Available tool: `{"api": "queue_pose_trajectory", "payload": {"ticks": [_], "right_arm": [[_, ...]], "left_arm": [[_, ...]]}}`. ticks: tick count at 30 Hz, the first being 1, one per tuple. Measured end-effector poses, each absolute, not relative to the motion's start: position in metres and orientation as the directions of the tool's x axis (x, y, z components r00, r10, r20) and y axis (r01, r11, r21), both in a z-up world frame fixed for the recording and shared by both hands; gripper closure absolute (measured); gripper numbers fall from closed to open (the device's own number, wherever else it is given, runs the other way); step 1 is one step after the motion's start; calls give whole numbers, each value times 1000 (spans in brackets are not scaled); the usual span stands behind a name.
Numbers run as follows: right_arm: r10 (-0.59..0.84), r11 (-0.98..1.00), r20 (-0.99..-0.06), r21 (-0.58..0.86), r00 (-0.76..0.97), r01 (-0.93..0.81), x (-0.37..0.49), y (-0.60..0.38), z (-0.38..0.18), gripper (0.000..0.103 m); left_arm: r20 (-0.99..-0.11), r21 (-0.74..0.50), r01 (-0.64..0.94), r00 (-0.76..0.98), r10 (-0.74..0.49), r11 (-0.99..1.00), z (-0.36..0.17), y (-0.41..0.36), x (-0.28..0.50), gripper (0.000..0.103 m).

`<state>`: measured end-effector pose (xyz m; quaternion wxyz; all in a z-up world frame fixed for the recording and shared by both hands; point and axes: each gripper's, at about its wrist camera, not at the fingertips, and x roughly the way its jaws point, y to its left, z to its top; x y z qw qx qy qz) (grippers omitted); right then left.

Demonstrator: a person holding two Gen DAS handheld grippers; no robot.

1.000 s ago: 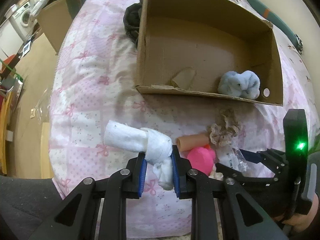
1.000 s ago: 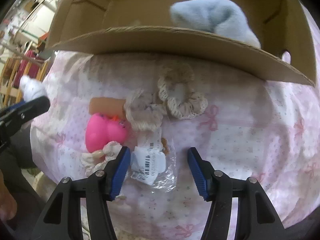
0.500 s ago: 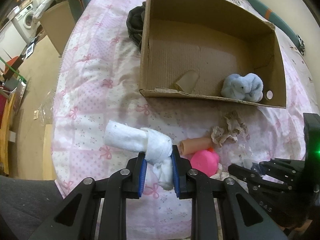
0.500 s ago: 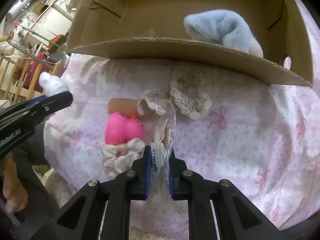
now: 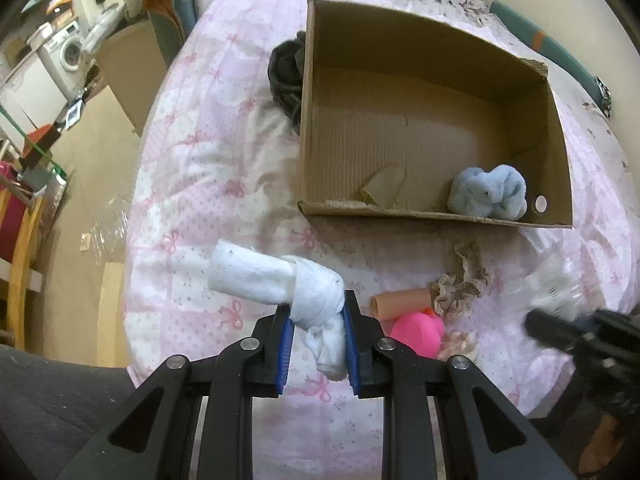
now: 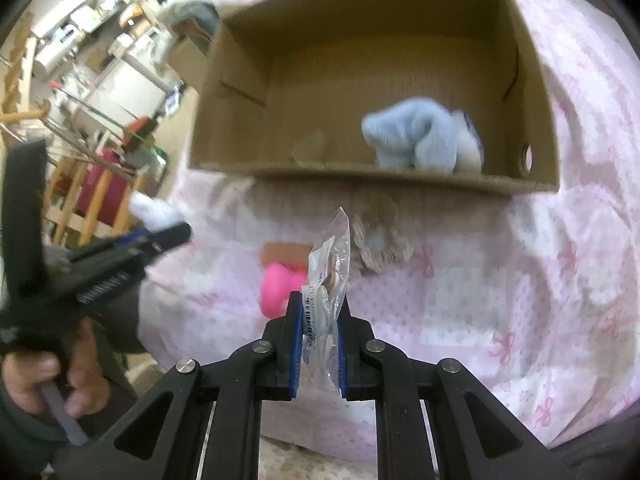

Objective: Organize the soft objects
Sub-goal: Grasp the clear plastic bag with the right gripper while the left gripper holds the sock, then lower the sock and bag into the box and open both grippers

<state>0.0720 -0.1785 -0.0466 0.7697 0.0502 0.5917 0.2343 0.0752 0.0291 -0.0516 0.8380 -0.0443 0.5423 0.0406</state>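
Left gripper (image 5: 316, 344): held low over the near edge of the bed, pointing toward the box; its blue pads are clamped on a white rolled cloth (image 5: 280, 280), whose free end sticks out to the left.
Left hand (image 6: 60, 376): wrapped around the gripper's handle at the lower left of the right view.
Right gripper (image 6: 318, 344): raised above the bedspread, aimed at the box; jaws pinched on a clear plastic packet (image 6: 330, 276) standing upright between them.
Cardboard box (image 5: 400, 40): open-topped on the pink bedspread (image 5: 208, 184), with a blue fuzzy bundle (image 5: 486, 196) in its near right corner.
Loose items: a pink toy (image 5: 416, 332), a tan tube (image 5: 400, 304) and a lace scrunchie (image 5: 460, 284) lie together in front of the box.
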Motion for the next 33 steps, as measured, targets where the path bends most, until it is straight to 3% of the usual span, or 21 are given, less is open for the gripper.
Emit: {"api": "queue_pose_trajectory", "payload": {"ticks": [7, 16, 28, 33], "right_arm": [[486, 867, -786, 380, 382, -322, 69, -192, -3, 87], [507, 862, -680, 390, 530, -324, 82, -213, 45, 87], [462, 882, -714, 308, 525, -358, 135, -209, 39, 87], [457, 887, -740, 337, 494, -316, 142, -212, 13, 87]], "left_arm": [[-813, -46, -126, 582, 37, 991, -12, 31, 66, 83], [-793, -102, -92, 608, -25, 990, 22, 30, 84, 83], [-779, -46, -6, 626, -32, 999, 21, 15, 144, 83], [-823, -125, -33, 561, -85, 992, -16, 24, 150, 83]]}}
